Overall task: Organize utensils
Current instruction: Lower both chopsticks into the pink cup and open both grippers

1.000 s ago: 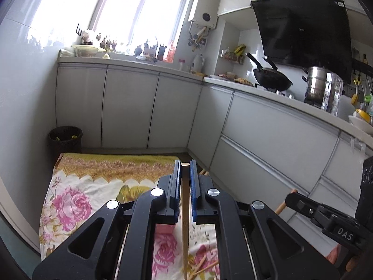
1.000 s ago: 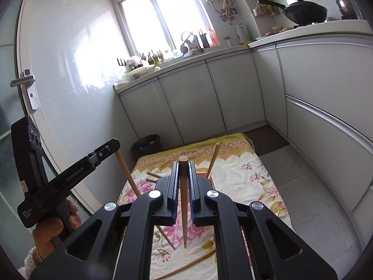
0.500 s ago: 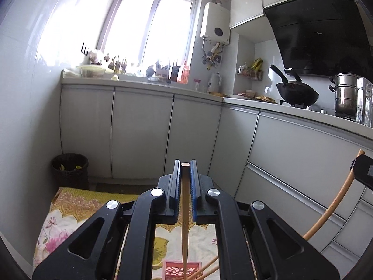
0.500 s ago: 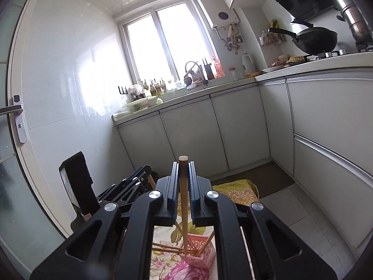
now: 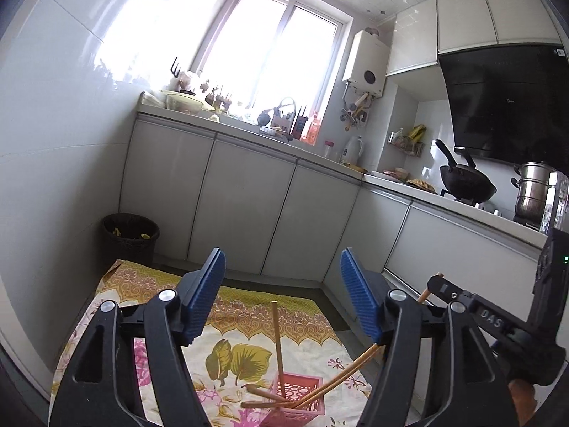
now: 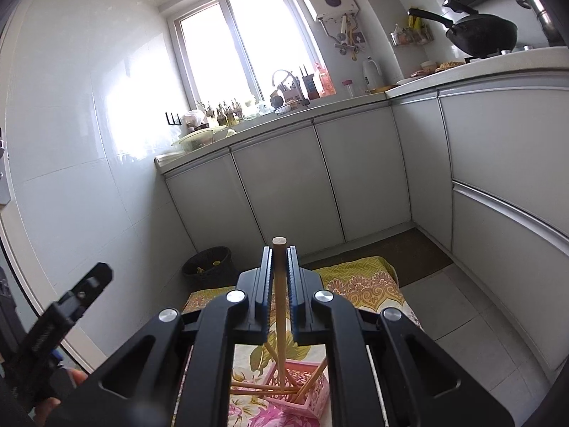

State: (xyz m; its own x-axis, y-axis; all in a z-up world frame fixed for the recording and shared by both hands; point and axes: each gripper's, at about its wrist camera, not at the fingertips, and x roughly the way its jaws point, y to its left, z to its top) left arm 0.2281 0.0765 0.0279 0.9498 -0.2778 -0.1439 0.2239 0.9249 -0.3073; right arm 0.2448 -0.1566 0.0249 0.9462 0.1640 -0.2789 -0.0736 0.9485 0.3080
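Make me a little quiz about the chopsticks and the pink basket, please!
1. True or false: the right hand-held gripper is shut on a chopstick.
2. What colour is the basket? A green, B pink, C blue.
3. Fill in: the basket stands on a flowery ____.

Key: 1 true. 2 B. 3 cloth. Bonus: the left hand-held gripper is opening, nothing between its pads.

Left tongs [image 5: 282, 293]: black plastic arms, silver screw heads, ribbed blue pads [image 5: 206, 295]. Right tongs [image 6: 280, 284]: identical build; white "DAS" lettering marks its side
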